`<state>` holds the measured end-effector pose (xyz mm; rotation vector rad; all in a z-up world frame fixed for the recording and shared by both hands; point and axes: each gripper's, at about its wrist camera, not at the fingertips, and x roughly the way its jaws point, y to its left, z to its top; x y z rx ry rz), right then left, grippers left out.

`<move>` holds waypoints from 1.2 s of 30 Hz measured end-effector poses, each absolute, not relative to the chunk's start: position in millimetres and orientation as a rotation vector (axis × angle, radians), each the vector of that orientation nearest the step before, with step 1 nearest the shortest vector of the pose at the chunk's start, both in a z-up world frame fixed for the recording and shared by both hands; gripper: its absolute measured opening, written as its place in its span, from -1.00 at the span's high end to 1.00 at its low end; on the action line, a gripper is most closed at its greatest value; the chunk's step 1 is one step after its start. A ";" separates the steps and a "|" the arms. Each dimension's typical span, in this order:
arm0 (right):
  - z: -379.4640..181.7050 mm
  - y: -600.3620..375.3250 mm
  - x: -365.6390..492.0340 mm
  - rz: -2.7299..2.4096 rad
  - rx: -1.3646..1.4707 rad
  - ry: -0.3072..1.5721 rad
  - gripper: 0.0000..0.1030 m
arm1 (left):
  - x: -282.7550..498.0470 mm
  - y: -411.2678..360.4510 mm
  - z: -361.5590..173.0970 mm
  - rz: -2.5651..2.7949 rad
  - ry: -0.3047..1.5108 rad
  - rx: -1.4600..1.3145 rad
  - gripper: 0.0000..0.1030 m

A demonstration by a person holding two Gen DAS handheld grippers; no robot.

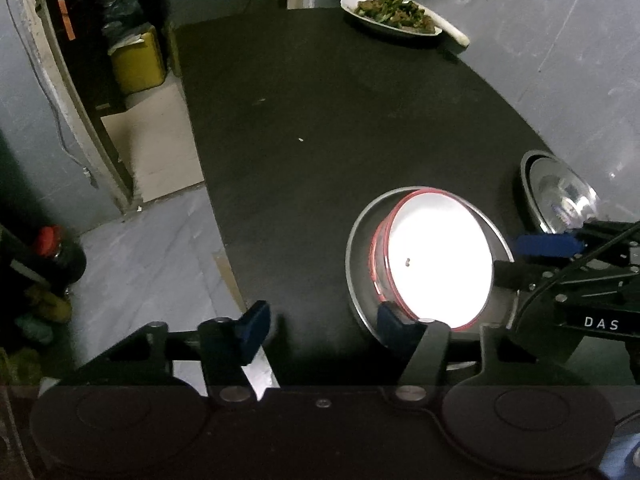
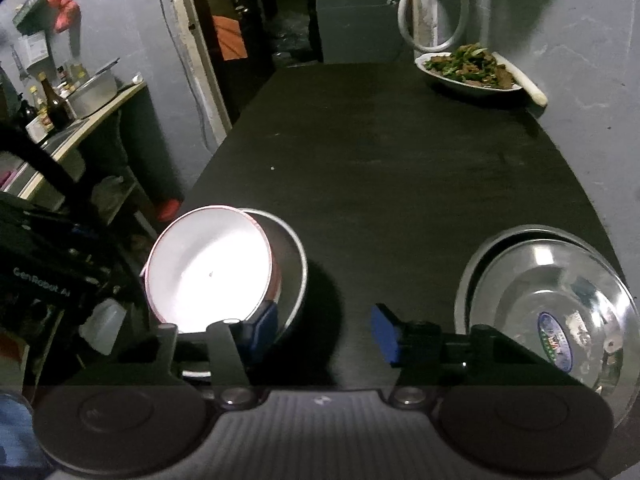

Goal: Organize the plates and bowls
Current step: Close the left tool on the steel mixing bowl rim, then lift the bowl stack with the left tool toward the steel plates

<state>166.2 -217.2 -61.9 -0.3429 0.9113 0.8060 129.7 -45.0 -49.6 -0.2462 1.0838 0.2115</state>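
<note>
A white bowl with a red rim (image 1: 440, 256) (image 2: 212, 268) sits tilted inside a larger steel bowl (image 1: 360, 248) (image 2: 294, 256) on the black table (image 1: 320, 120). Stacked steel plates (image 2: 548, 300) (image 1: 560, 196) lie to its right. My left gripper (image 1: 320, 326) is open and empty, just in front of the steel bowl, its right finger (image 1: 390, 322) at the bowl's near rim. My right gripper (image 2: 326, 330) is open and empty, between the bowls and the plates; its left finger (image 2: 264, 326) is near the steel bowl. The right gripper also shows in the left wrist view (image 1: 532, 258).
A white dish of cooked greens and meat (image 1: 394, 14) (image 2: 468, 68) stands at the table's far right by the wall. A side counter with bottles and a pot (image 2: 72, 100) is at left. A yellow container (image 1: 136, 60) sits on the floor beyond the table's left edge.
</note>
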 end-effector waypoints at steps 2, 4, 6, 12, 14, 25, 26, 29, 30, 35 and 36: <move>-61.8 -216.2 167.2 0.811 -0.334 0.931 -0.07 | 129.5 -43.8 -50.4 0.204 1.077 -0.265 -0.09; -61.0 -214.9 169.9 0.812 -0.330 0.950 -0.07 | 129.8 -42.7 -50.5 0.200 1.075 -0.276 -0.06; -60.4 -213.5 173.5 0.816 -0.328 0.971 -0.07 | 130.2 -42.6 -50.4 0.200 1.075 -0.278 -0.04; -62.3 -208.4 201.6 0.775 -0.296 1.084 -0.33 | 131.9 -40.8 -50.2 0.206 1.070 -0.279 0.03; -63.8 -208.1 206.8 0.771 -0.291 1.094 -0.33 | 132.3 -41.1 -49.8 0.205 1.067 -0.277 0.08; -69.1 -215.4 212.8 0.843 -0.161 1.116 0.35 | 135.1 -43.0 -48.8 0.160 1.039 -0.288 0.71; -69.1 -215.2 212.9 0.856 -0.153 1.117 0.49 | 135.3 -43.2 -48.7 0.159 1.038 -0.287 0.73; -68.4 -213.8 209.1 0.877 -0.163 1.102 0.61 | 135.3 -41.7 -49.5 0.159 1.035 -0.297 0.74; -67.8 -213.3 208.4 0.876 -0.172 1.095 0.61 | 135.1 -41.5 -49.7 0.159 1.034 -0.297 0.74; -67.9 -216.8 209.4 0.871 -0.141 1.103 0.60 | 136.8 -42.3 -50.1 0.161 1.031 -0.283 0.74; -68.3 -217.3 210.0 0.870 -0.133 1.108 0.60 | 137.1 -42.7 -50.0 0.164 1.030 -0.278 0.74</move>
